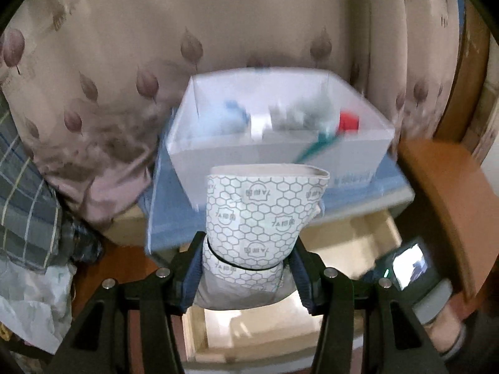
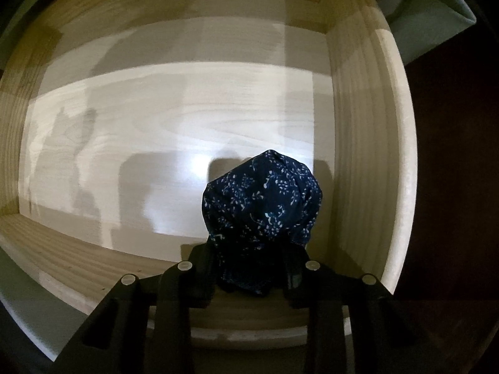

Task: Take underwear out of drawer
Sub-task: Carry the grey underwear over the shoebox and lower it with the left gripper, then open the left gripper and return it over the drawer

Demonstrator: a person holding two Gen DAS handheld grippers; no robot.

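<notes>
A rolled white pair of underwear (image 1: 252, 218) printed with grey hexagons and bound by a black band stands up between the blue pads of my left gripper (image 1: 249, 277), which is shut on it, above the open pale wooden drawer (image 1: 368, 233). In the right wrist view a bundled dark blue pair of underwear (image 2: 262, 215) with small white flowers sits between the black fingers of my right gripper (image 2: 249, 277), which is shut on it, just over the drawer's pale floor (image 2: 174, 143) near its right wall (image 2: 358, 155).
A white open box (image 1: 280, 149) with blue, grey and red items stands on a blue cloth (image 1: 174, 218) on top of the cabinet. Behind it hangs a leaf-patterned curtain (image 1: 187, 46). Plaid fabric (image 1: 28, 202) lies at left. The other gripper's small screen (image 1: 408, 265) shows at right.
</notes>
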